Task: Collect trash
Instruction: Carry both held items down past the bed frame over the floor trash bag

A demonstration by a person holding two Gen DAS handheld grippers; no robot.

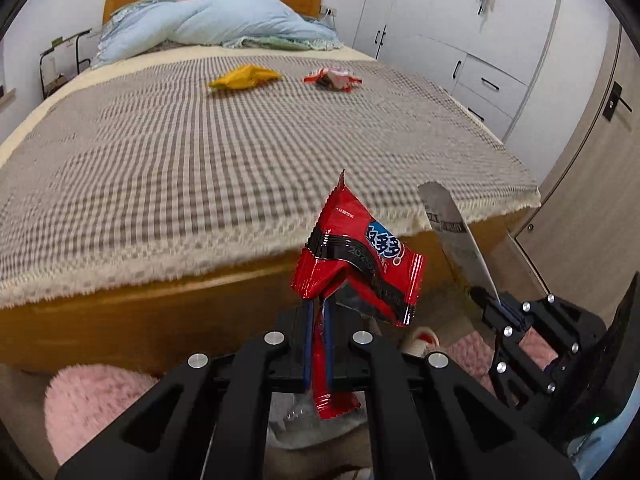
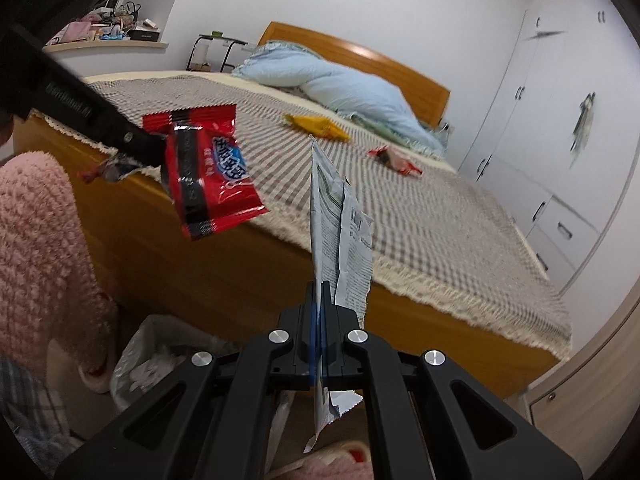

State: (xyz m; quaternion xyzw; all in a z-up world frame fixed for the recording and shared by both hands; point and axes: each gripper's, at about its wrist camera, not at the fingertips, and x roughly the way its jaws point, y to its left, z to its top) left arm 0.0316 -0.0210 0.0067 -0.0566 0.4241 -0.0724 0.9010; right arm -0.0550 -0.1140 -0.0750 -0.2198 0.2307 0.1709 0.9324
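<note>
Both grippers are loaded right now. The left gripper [image 1: 318, 320] has its fingers pinching a red snack wrapper [image 1: 356, 260], which sticks up and flops to the right above the foot of the bed [image 1: 160, 152]. The right gripper [image 2: 320, 316] has its fingers clamped on a white-grey wrapper [image 2: 340, 232] standing nearly straight up between them, with a torn bit hanging below.

So this looks like the carry-to-bin step, not the picking step. There's a trash bin lined with a clear bag [image 2: 140, 356] on the floor just below and left of the right gripper, close to the bed frame, with some white stuff already in it. In the left view it's mostly hidden under the gripper body.

Next move, I'd guess: get each gripper over the bin mouth and spread the fingers so the wrappers drop in. The light foil could cling or drift, so going low seems smart.

Still two to go on the bedspread: a yellow wrapper [image 1: 244, 77] and a red-and-white wrapper [image 1: 332, 79], side by side near the blue pillow [image 1: 216, 24].
</note>
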